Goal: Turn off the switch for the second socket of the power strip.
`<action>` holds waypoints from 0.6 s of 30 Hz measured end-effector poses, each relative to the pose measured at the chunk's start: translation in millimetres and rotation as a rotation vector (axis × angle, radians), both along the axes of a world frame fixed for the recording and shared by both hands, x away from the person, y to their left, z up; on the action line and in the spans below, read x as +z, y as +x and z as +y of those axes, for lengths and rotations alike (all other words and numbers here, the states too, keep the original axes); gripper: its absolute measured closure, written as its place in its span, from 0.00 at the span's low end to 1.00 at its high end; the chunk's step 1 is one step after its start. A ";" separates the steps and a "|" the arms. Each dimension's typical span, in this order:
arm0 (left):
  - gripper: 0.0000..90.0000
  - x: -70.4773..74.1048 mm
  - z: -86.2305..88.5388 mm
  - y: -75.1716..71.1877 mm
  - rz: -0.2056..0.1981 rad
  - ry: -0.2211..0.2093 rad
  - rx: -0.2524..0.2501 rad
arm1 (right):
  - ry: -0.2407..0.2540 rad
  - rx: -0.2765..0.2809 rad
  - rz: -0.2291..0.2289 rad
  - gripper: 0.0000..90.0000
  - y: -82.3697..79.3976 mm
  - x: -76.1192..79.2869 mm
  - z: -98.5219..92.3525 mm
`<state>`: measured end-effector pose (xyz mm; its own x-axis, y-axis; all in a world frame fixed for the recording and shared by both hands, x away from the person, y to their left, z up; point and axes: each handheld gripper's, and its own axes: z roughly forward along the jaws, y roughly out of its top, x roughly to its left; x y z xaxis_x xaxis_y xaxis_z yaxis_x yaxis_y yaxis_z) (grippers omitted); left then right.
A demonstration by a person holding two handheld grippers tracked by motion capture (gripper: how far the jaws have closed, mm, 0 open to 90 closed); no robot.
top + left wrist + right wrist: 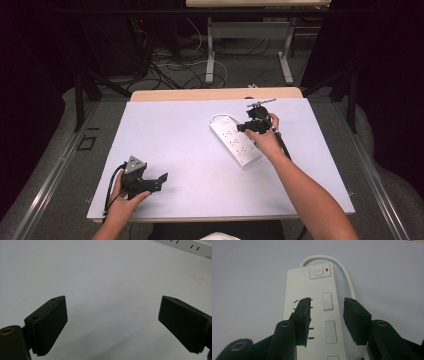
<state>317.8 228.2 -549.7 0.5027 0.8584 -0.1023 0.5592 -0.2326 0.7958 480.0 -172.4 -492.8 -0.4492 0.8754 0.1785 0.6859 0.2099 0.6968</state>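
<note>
High view shows the right gripper (248, 126) half-open, empty, over the white power strip (235, 140), the left gripper (155, 181) wide apart from it, so nothing seems done yet.

The left gripper (112, 325) has its two black fingers (48, 327) spread wide apart, rising from about 7 and 4 o'clock with bare pale tabletop (100, 277) between them. At 1 o'clock, the edge of a white power strip (190, 246) shows its slots.
</note>
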 end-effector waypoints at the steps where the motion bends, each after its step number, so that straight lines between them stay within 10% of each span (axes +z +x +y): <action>1: 0.09 0.0 -0.1 0.0 0.000 0.001 0.000 | 0.001 0.002 -0.012 0.60 -1.7 1.7 0.9; 18: 0.09 0.5 0.6 -0.3 -0.003 0.003 0.001 | -0.004 0.085 -0.078 0.45 -15.3 16.5 6.1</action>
<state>317.6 228.7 -549.2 0.5019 0.8594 -0.0978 0.5570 -0.2346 0.7967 464.7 -166.3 -476.4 -0.5343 0.8342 0.1365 0.6095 0.2682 0.7461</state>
